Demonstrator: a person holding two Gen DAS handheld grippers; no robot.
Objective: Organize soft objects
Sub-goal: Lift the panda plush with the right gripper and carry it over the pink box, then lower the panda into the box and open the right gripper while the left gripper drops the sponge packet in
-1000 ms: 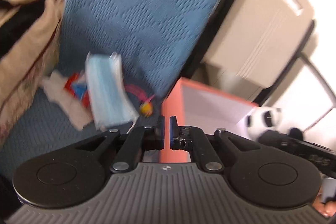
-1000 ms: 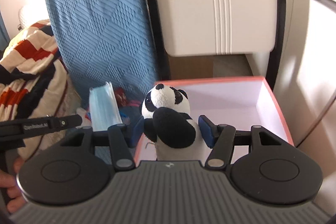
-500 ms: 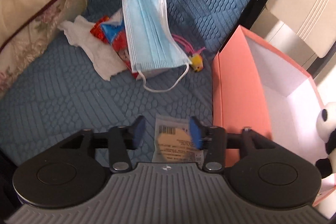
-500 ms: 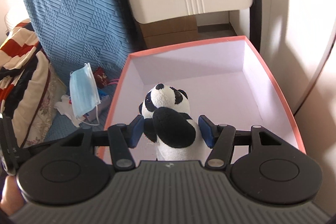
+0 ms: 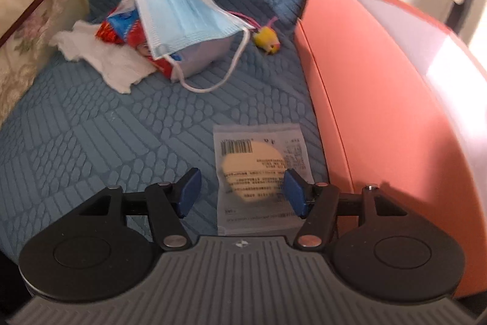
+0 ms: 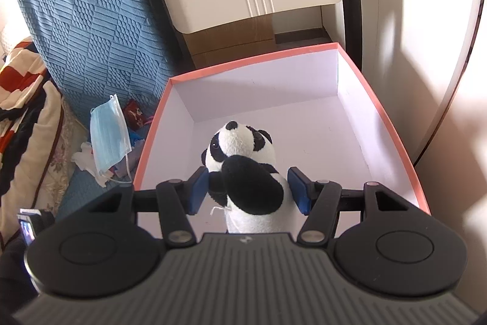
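A: Any writing legible?

B: Barcode and small print on the flat clear packet point(image 5: 261, 172), too blurred to read. A round pale pad sits inside it. It lies on the quilted blue cover point(image 5: 91, 142), just left of the pink box point(image 5: 380, 118).

A: Left gripper point(image 5: 242, 192)?

B: Spread wide over the packet, gripping nothing.

A: Right gripper point(image 6: 249, 189)?

B: Clamped on the plush panda point(image 6: 243, 169), over the box's point(image 6: 392, 124) near white interior. Its lower body is hidden.

A: Farther left?

B: Pleated blue face mask point(image 5: 179, 8) over a red wrapper point(image 5: 121, 26) and crumpled white tissue point(image 5: 106, 60); small yellow toy point(image 5: 268, 40), blurry.
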